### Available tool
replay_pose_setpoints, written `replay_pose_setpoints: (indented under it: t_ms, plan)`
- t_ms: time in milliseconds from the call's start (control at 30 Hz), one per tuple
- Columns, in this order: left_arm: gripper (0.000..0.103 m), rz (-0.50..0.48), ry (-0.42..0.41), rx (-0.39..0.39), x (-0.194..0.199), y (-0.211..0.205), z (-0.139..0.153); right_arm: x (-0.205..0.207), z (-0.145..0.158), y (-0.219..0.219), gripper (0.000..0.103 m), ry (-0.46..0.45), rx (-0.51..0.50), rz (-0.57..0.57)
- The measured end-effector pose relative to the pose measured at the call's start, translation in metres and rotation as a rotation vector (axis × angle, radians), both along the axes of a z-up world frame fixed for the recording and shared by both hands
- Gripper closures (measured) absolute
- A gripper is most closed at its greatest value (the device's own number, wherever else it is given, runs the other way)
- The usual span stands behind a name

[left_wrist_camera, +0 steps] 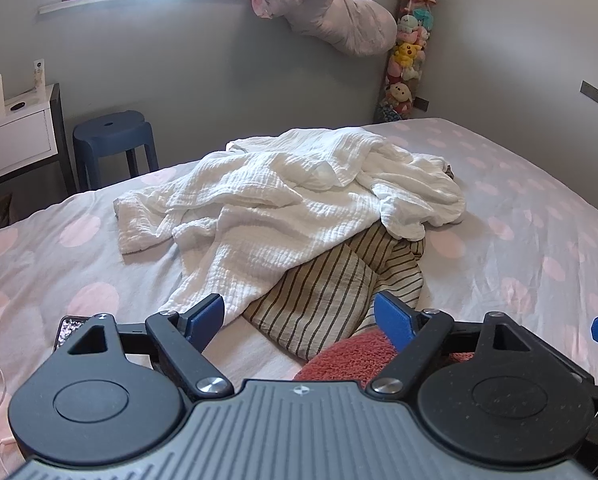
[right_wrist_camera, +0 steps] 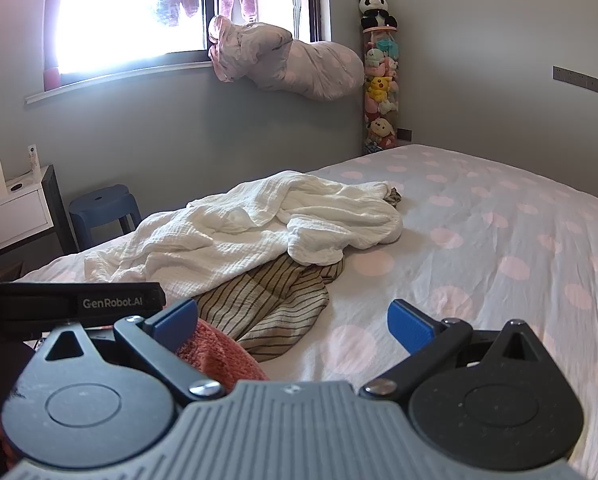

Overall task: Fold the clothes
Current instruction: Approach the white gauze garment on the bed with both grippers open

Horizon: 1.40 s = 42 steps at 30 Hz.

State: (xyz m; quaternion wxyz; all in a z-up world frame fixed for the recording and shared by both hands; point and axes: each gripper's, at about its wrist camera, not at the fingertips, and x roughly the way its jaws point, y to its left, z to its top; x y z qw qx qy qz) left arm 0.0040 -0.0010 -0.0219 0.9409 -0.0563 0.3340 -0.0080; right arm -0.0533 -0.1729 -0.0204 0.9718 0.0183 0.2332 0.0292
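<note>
A crumpled white crinkled garment point(left_wrist_camera: 275, 204) lies in a heap on the bed point(left_wrist_camera: 519, 240), partly over a beige garment with dark stripes point(left_wrist_camera: 323, 300). A coral-red knitted piece point(left_wrist_camera: 351, 356) lies nearest, just under my left gripper point(left_wrist_camera: 299, 316), which is open and empty above the striped cloth. In the right wrist view the white garment point(right_wrist_camera: 259, 232), striped garment point(right_wrist_camera: 275, 304) and red piece point(right_wrist_camera: 223, 356) lie to the left of my right gripper point(right_wrist_camera: 295, 324), open and empty over the bed point(right_wrist_camera: 499, 260).
A blue stool point(left_wrist_camera: 115, 140) and a white nightstand point(left_wrist_camera: 15, 132) stand left of the bed. A rolled duvet point(left_wrist_camera: 331, 12) hangs from the window sill. A tube of plush toys point(left_wrist_camera: 407, 56) stands in the corner. A phone point(left_wrist_camera: 69, 330) lies at the bed's near left.
</note>
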Motion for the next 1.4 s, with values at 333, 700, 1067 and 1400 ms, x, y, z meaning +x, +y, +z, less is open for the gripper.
replay_pose_setpoints:
  t_ms: [333,700,1067,1400]
  plan:
    - [0.019,0.006,0.011,-0.012,0.001,0.0,-0.001,-0.002,0.001,0.0,0.001,0.0,0.004,0.002]
    - [0.019,0.002,0.016,-0.011,0.003,0.0,-0.001,0.001,0.001,0.003,0.001,0.002,-0.004,-0.001]
    - [0.019,-0.02,0.036,-0.013,0.009,0.002,-0.001,0.007,0.002,0.004,0.001,0.011,-0.023,0.023]
    - [0.019,-0.072,0.092,0.022,0.029,-0.001,0.0,0.035,0.0,0.0,0.001,0.067,-0.04,0.065]
